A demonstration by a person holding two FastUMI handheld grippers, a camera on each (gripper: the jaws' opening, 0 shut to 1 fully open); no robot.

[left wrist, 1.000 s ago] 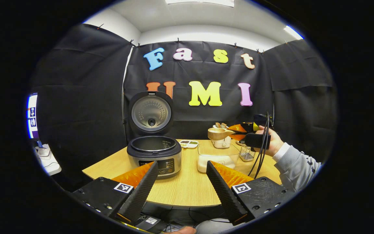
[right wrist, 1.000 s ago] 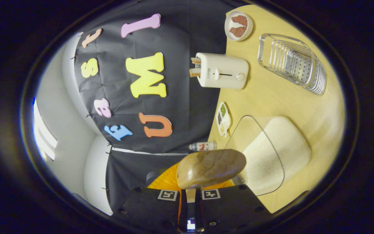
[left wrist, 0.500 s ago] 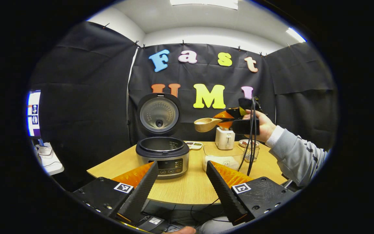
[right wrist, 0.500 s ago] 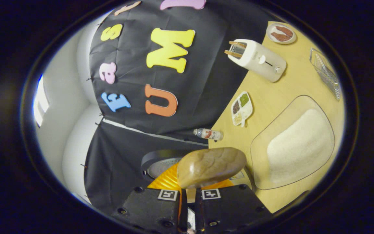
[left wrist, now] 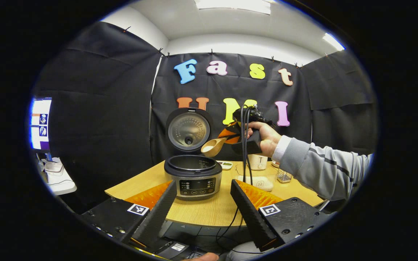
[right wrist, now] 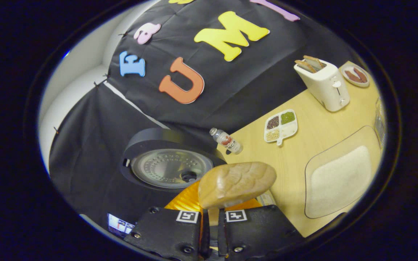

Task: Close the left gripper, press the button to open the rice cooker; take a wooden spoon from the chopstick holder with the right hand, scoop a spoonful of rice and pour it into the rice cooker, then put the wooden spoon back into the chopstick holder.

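The rice cooker stands on the wooden table with its lid up and its pot open. A hand holds my right gripper just above the pot's right rim, shut on the handle of the wooden spoon, whose bowl shows pale rice. In the right gripper view the spoon's underside sits right ahead of my right gripper, with the open lid beyond it. My left gripper hangs open near the table's front edge, holding nothing.
A clear container of rice lies right of the cooker. Behind it stand a white toaster, a divided dish of grains, a small bottle and a plate. The wire chopstick holder is at the far right.
My right gripper has carried the spoon up and left, from over the rice container to over the cooker's rim. The left gripper has drawn back a little and stays open.
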